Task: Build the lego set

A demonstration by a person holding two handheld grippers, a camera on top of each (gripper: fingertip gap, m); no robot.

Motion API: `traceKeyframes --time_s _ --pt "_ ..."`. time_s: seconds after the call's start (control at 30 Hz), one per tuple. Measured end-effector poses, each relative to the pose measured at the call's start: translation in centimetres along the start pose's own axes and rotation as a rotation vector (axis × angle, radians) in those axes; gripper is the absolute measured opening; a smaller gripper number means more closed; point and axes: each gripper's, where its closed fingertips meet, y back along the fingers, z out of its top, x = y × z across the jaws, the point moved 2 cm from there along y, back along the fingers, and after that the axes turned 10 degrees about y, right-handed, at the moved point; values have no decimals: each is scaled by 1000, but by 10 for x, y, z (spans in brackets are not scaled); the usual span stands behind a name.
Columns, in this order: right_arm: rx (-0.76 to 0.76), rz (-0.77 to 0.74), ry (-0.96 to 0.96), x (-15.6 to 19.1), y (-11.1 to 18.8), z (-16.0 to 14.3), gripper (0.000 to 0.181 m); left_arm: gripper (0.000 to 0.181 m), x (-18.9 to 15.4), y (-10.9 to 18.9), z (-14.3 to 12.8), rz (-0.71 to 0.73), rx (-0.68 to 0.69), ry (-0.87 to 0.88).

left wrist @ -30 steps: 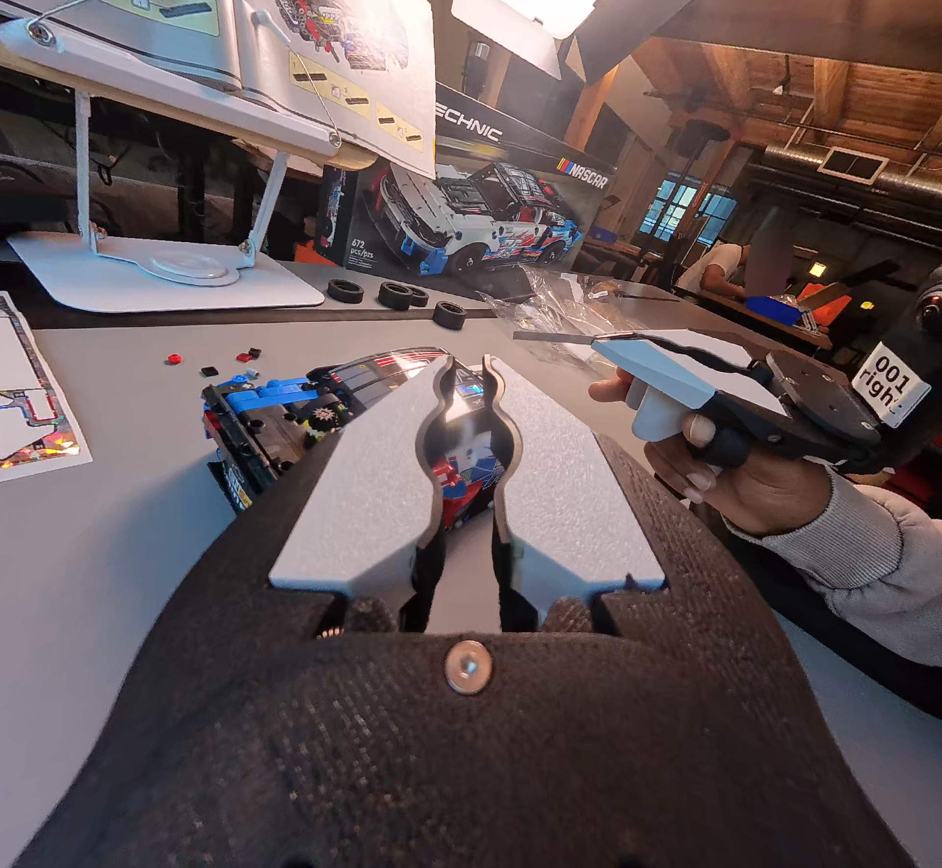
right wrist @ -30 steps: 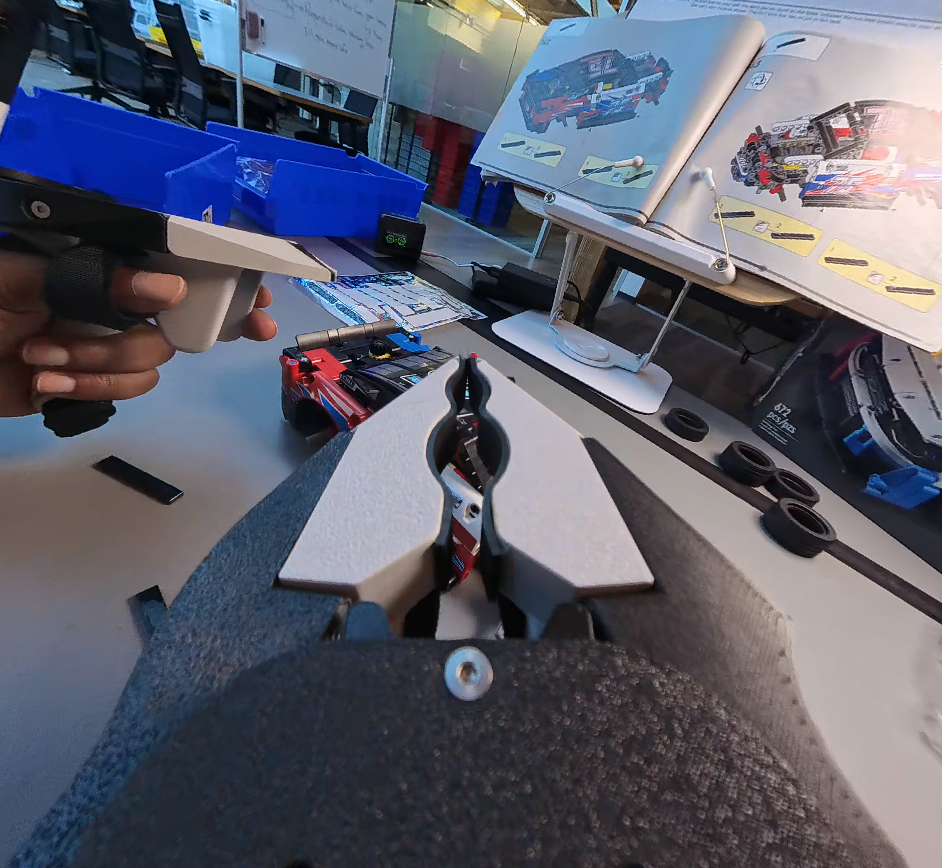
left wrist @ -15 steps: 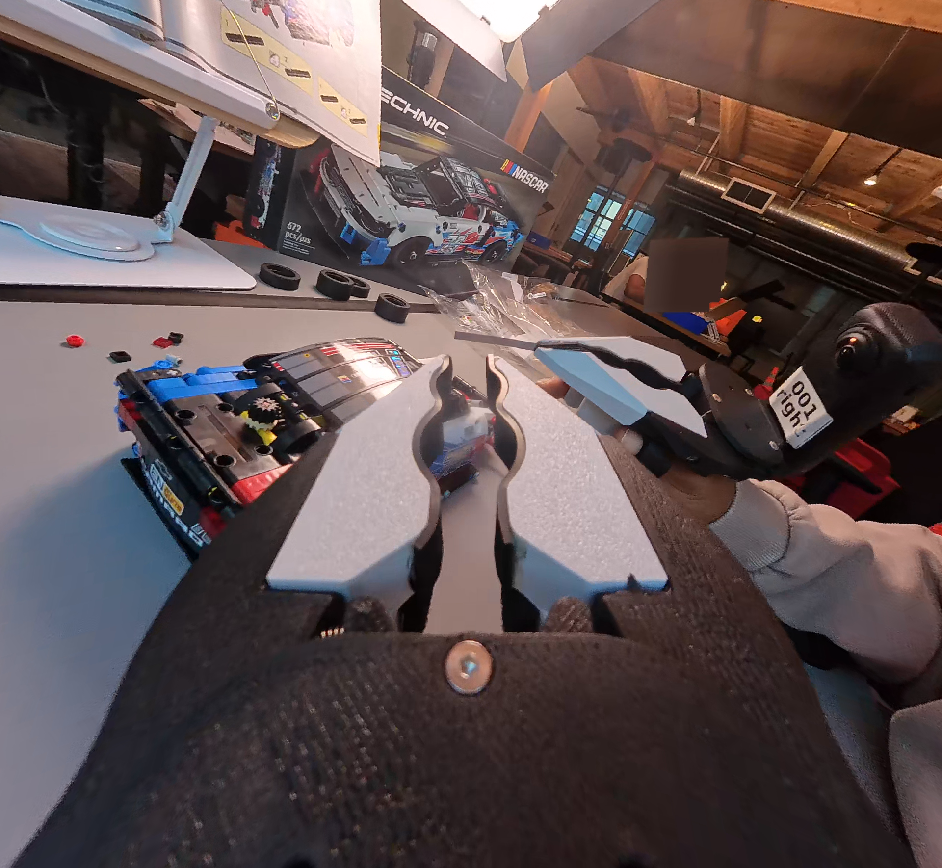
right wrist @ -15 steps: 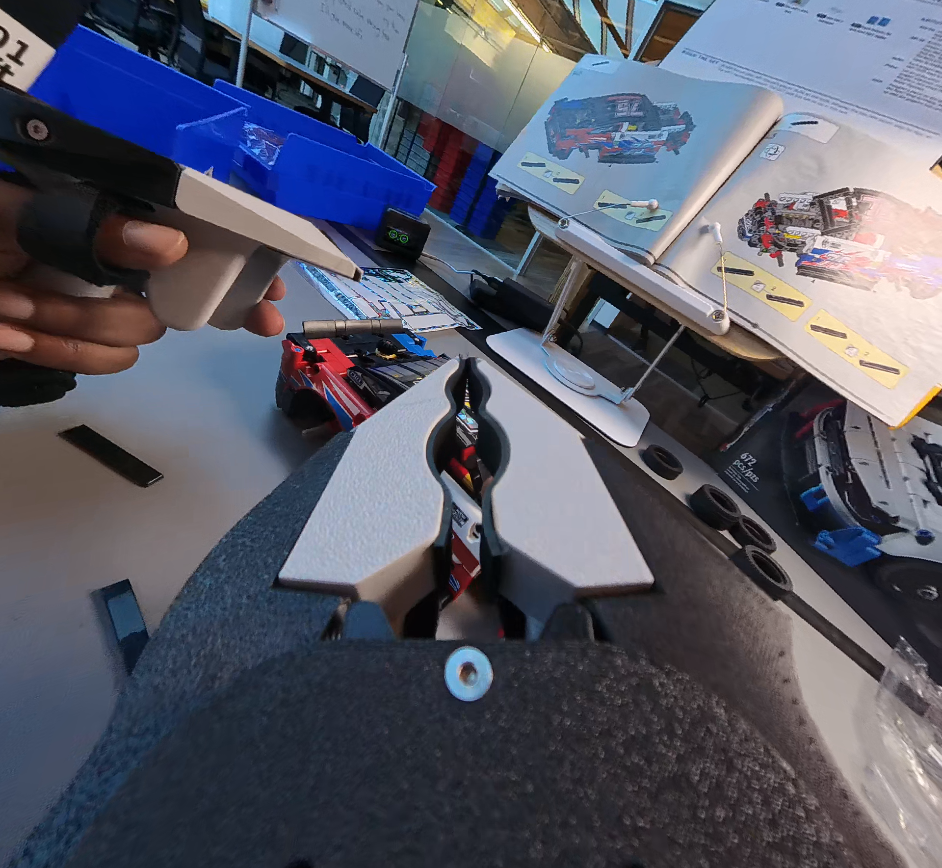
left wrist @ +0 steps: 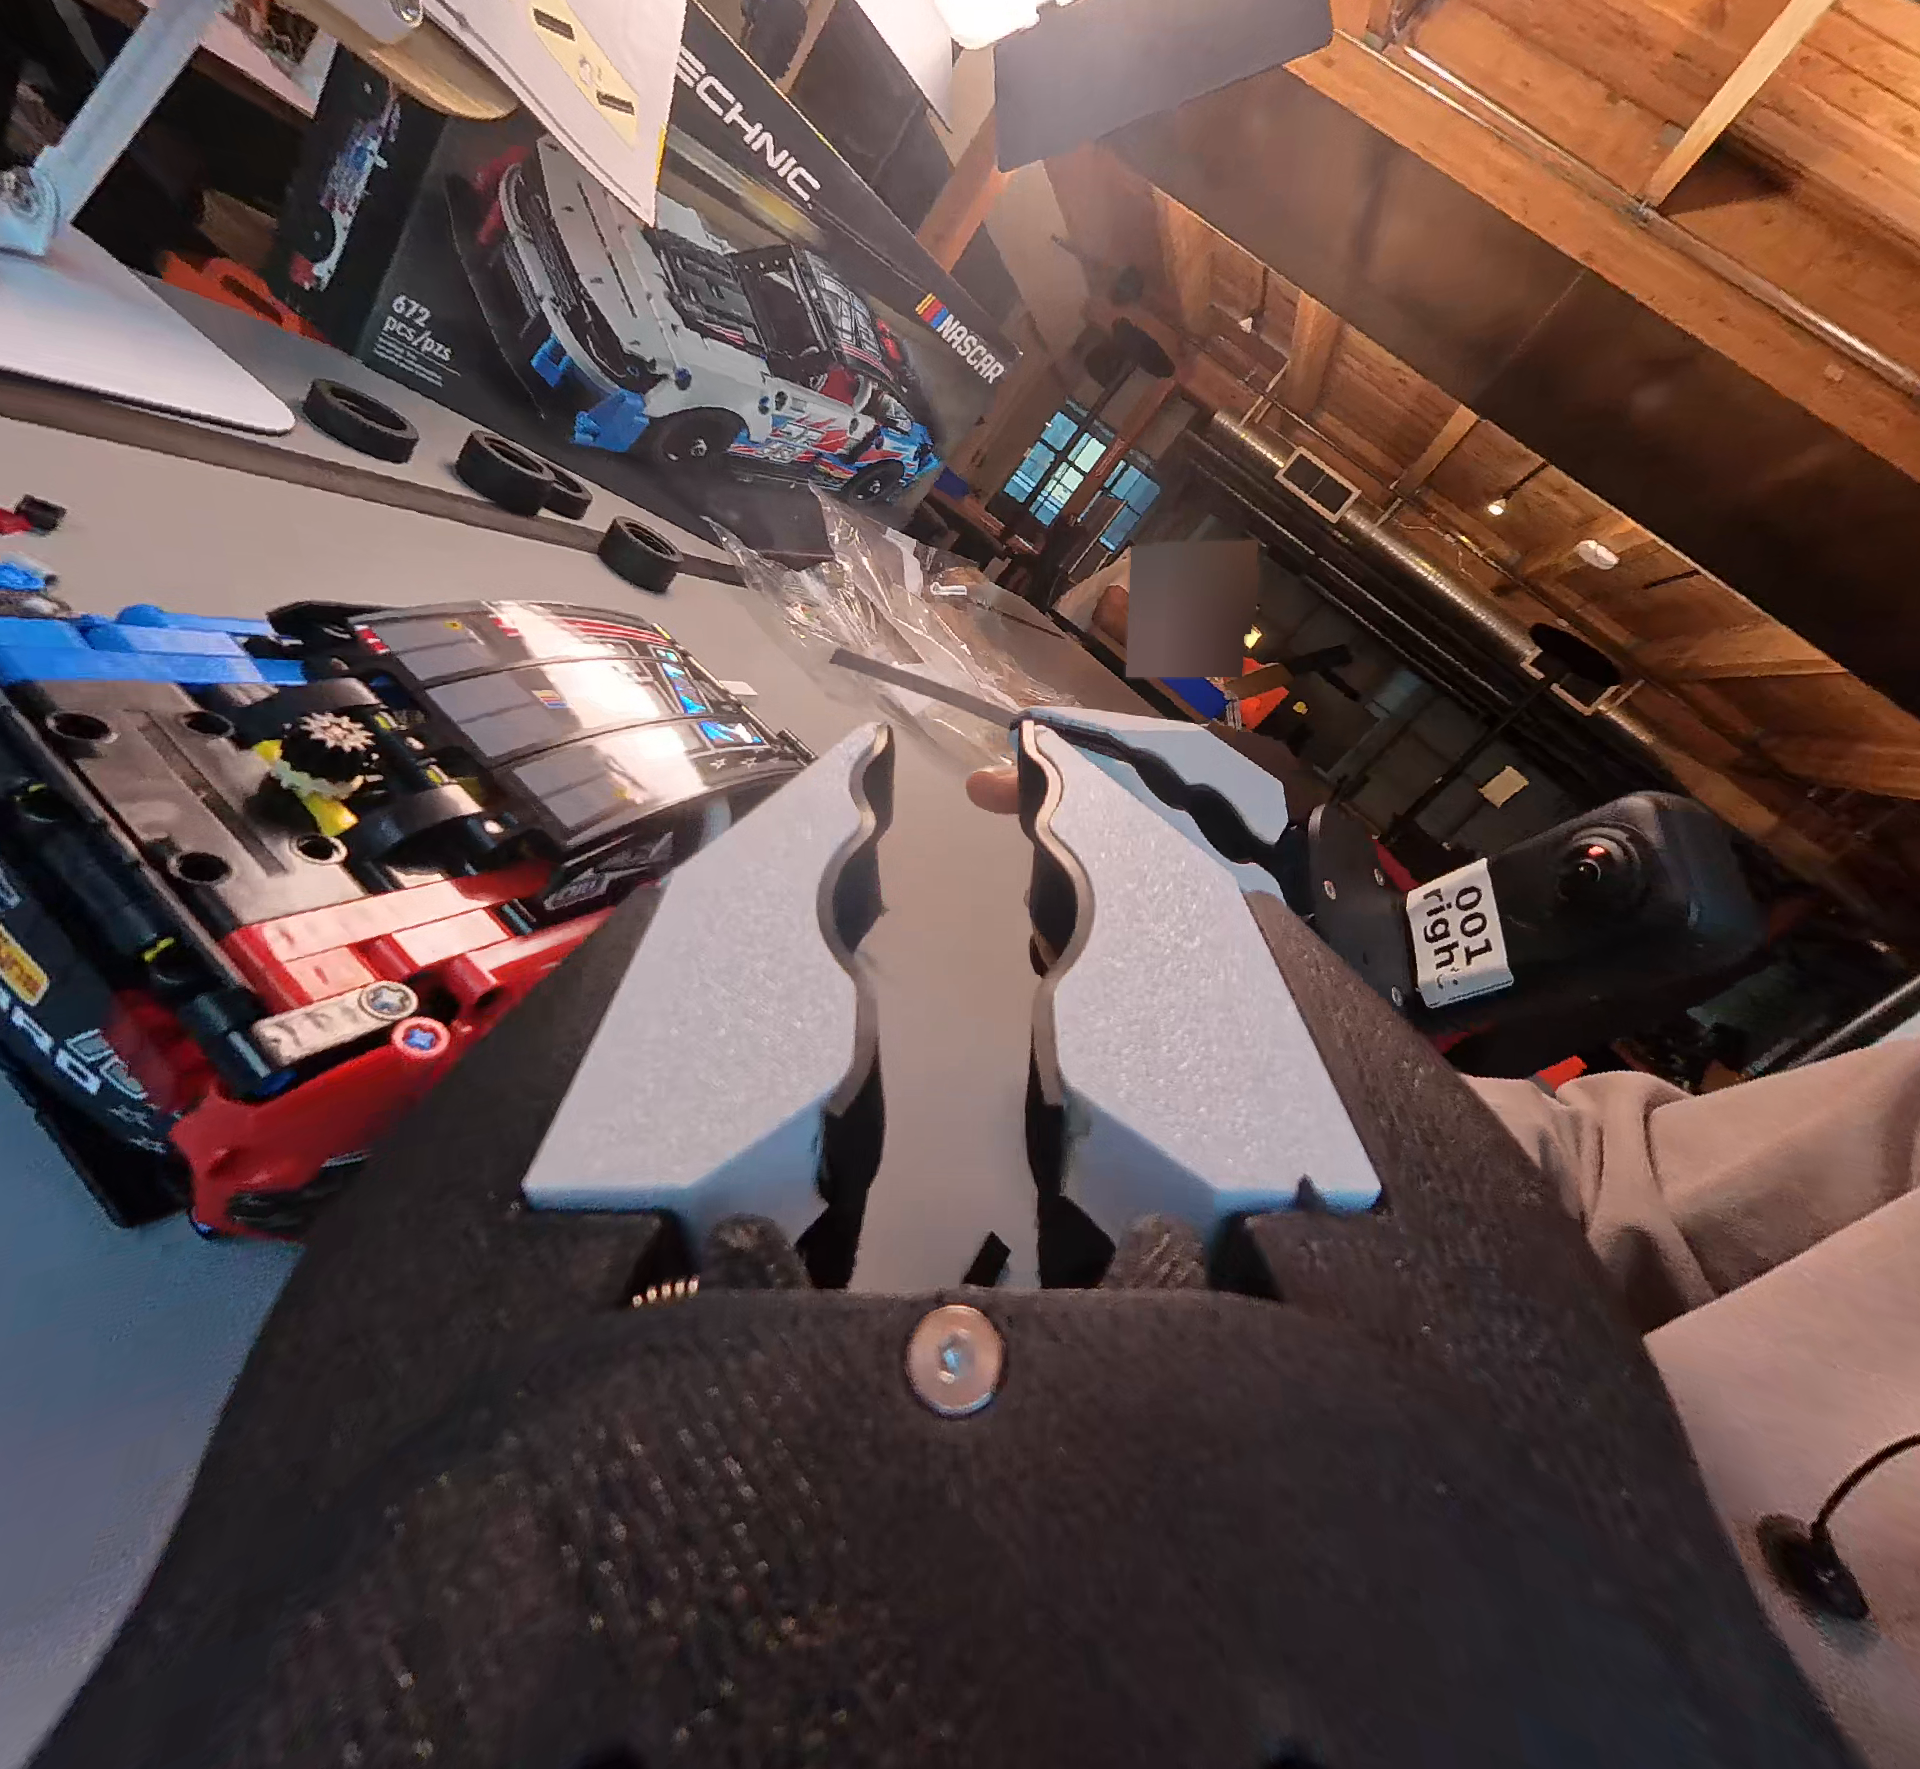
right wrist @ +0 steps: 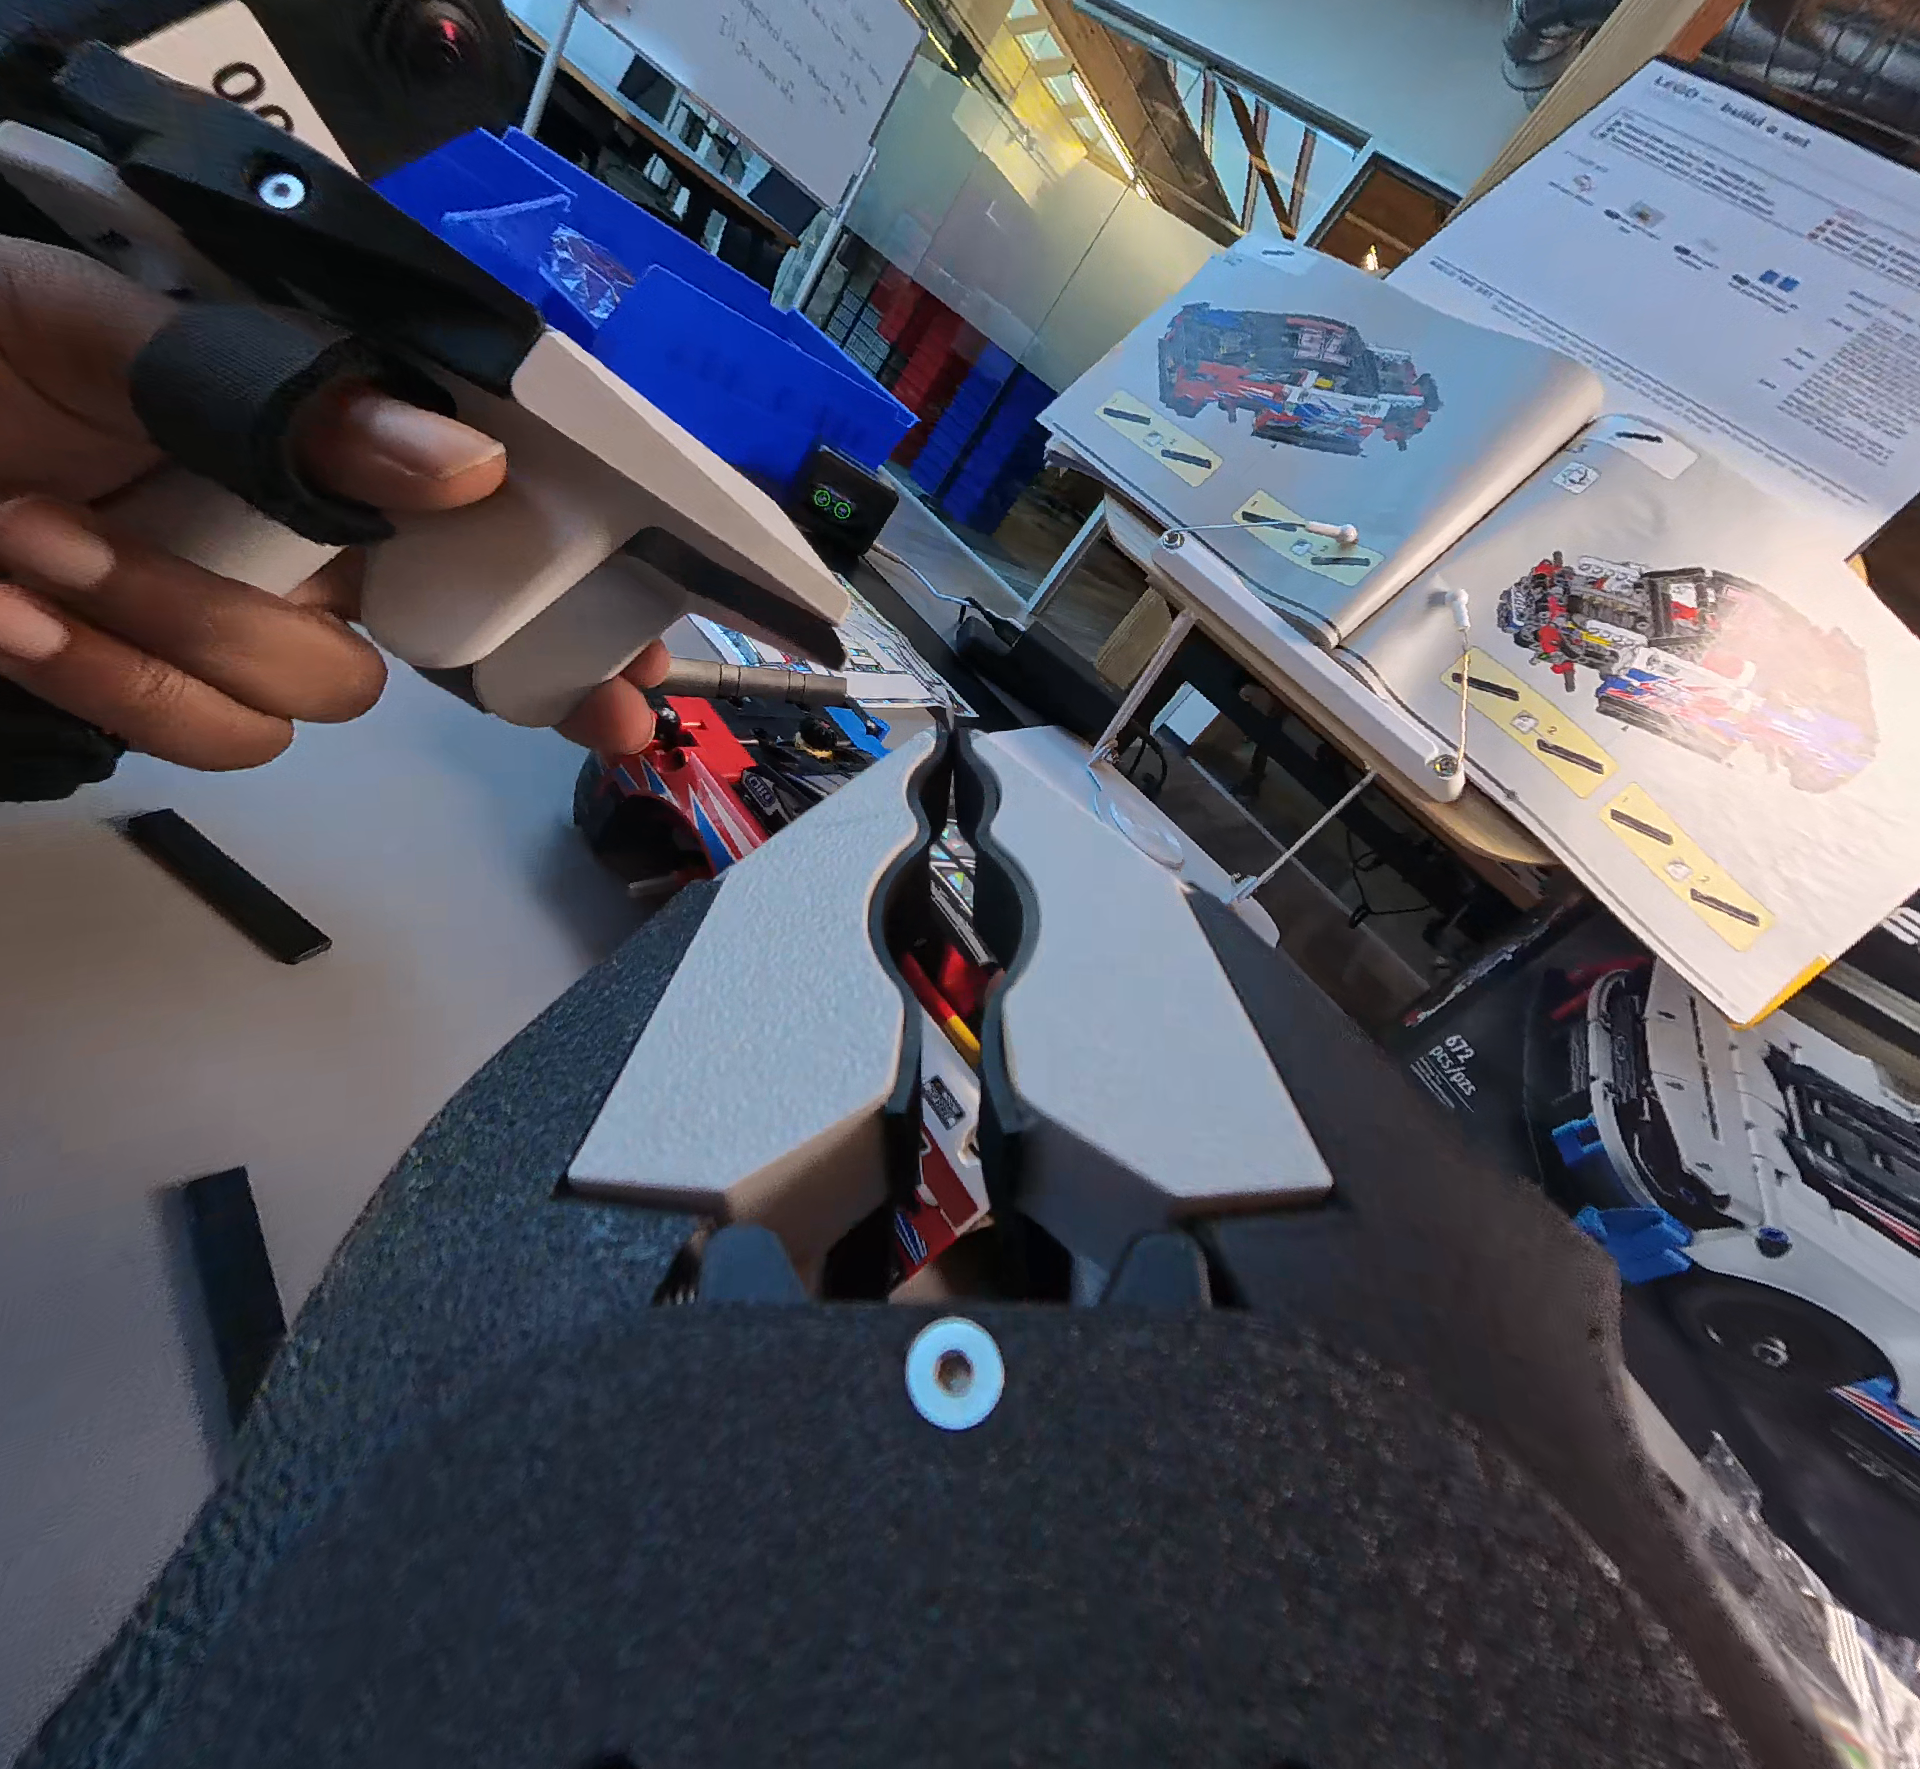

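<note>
Over the grey table (left wrist: 125, 1407), left wrist view first: left gripper (left wrist: 951, 753) has its grey fingers parted with a clear gap, nothing between them, only bare table through the slot. Partly built red, black and blue lego car (left wrist: 343, 846) sits on the table just left of the left finger, apart from it as far as I can tell. Four loose black rubber tyres (left wrist: 358, 418) lie farther back near the printed set box (left wrist: 665, 317). Crumpled clear plastic bags (left wrist: 883, 607) sit beyond the car. Right gripper (left wrist: 1143, 763) shows just past the left one's tip, a thin dark strip sticking out near its tip; can't tell what it is.

Right wrist view: right gripper (right wrist: 954, 751) fingers nearly together at the tips. The car (right wrist: 727, 784) shows through the slot below, but whether anything is actually pinched, cannot tell. Left gripper (right wrist: 665, 566) held in a hand (right wrist: 156, 597) hovers above the car's red end. Two flat black strips (right wrist: 223, 883) lie loose on the table to the left. Open instruction booklet (right wrist: 1538, 576) sits on a white stand to the right; blue plastic bins (right wrist: 707, 348) behind.

Risks, my read:
- Nothing clearly holds the car; pressing a part on could slide it across the smooth table.
- Both grippers crowd the same end, so a collision could knock off seated pieces.
- Loose strips and tyres can easily get swept off the table.
</note>
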Motion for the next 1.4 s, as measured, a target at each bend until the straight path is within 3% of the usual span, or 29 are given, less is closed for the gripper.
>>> traceKeyframes --time_s 0.2,0.43,0.6,1.1,1.4 --pt "-15 -17 154 9 2 8 0 18 1 5 2 -10 -16 97" --pt "-40 -45 448 26 6 20 0 14 1 5 -6 -83 1 352" --pt "-29 -41 533 34 6 19 0 10 -2 5 -10 -109 13 424" --pt "-12 -14 584 43 4 14 0 0 0 4 -13 -99 23 428" --pt "-3 -10 588 45 2 13 2 0 -3 4 -12 -78 40 342"
